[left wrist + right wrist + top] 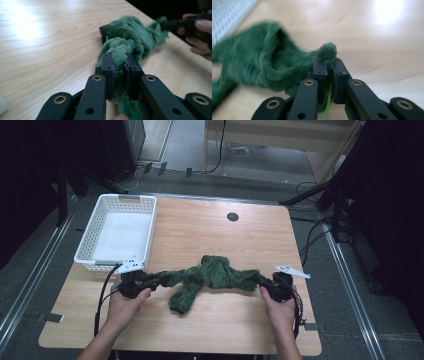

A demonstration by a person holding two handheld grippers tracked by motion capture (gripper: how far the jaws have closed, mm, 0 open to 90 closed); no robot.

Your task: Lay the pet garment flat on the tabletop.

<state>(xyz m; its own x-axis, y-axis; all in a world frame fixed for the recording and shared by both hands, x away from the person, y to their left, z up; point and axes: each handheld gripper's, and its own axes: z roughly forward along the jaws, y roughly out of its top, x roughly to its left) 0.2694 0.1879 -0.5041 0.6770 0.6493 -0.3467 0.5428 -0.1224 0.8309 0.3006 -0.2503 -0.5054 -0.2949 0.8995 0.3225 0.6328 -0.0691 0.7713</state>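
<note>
A dark green fleecy garment (212, 276) lies bunched on the wooden table (200, 227), stretched sideways between the two grippers. My left gripper (161, 280) is shut on its left end; the left gripper view has the green fleece (130, 41) pinched between the jaws of the left gripper (119, 65). My right gripper (261, 282) is shut on its right end; in the right gripper view a tuft of the fleece (262, 63) sticks up past the jaws of the right gripper (329, 66). One sleeve (182, 299) hangs toward the front edge.
A white plastic basket (120, 231) stands at the table's back left corner. A round cable hole (232, 217) sits near the back edge. Dark stands and cables surround the table on the floor. The other hand (197, 35) holds its gripper at the top right of the left gripper view.
</note>
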